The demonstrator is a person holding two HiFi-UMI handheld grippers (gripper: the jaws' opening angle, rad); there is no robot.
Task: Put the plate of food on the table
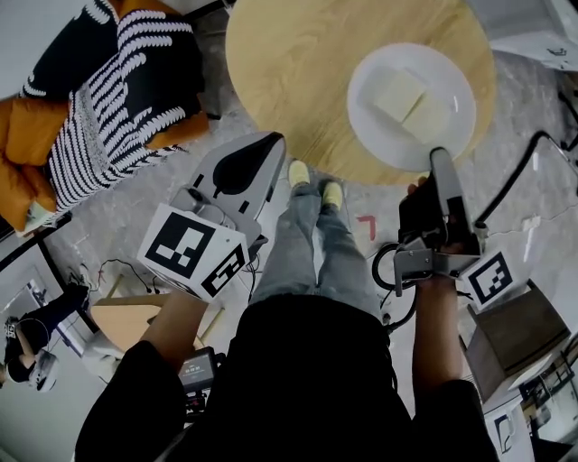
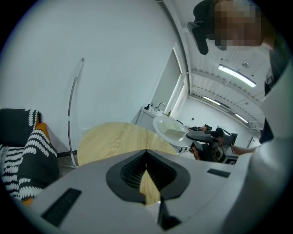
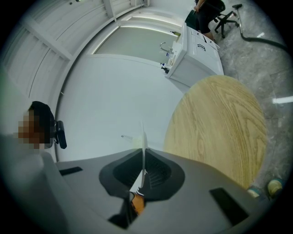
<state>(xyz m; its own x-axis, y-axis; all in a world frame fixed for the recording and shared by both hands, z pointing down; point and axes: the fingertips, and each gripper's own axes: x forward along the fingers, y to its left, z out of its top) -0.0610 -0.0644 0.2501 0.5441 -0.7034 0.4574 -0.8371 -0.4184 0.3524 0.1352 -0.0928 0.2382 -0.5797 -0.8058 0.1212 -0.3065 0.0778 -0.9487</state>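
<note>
A white plate (image 1: 411,104) carrying pale blocks of food (image 1: 402,95) hangs over the right part of the round wooden table (image 1: 289,72). My right gripper (image 1: 441,158) is shut on the plate's near rim. In the right gripper view the plate (image 3: 143,151) shows edge-on as a thin white line between the jaws, with the table (image 3: 219,123) beyond. In the left gripper view the plate (image 2: 170,129) looks slightly above the table (image 2: 114,137). My left gripper (image 1: 244,167) hangs shut and holds nothing, off the table's near-left edge.
A striped black-and-white cushion (image 1: 113,86) lies on an orange sofa (image 1: 23,135) at the left. A white cabinet (image 1: 533,27) stands beyond the table at the right. A cardboard box (image 1: 519,334) and cables lie on the floor at the right. My shoes (image 1: 312,180) are by the table's near edge.
</note>
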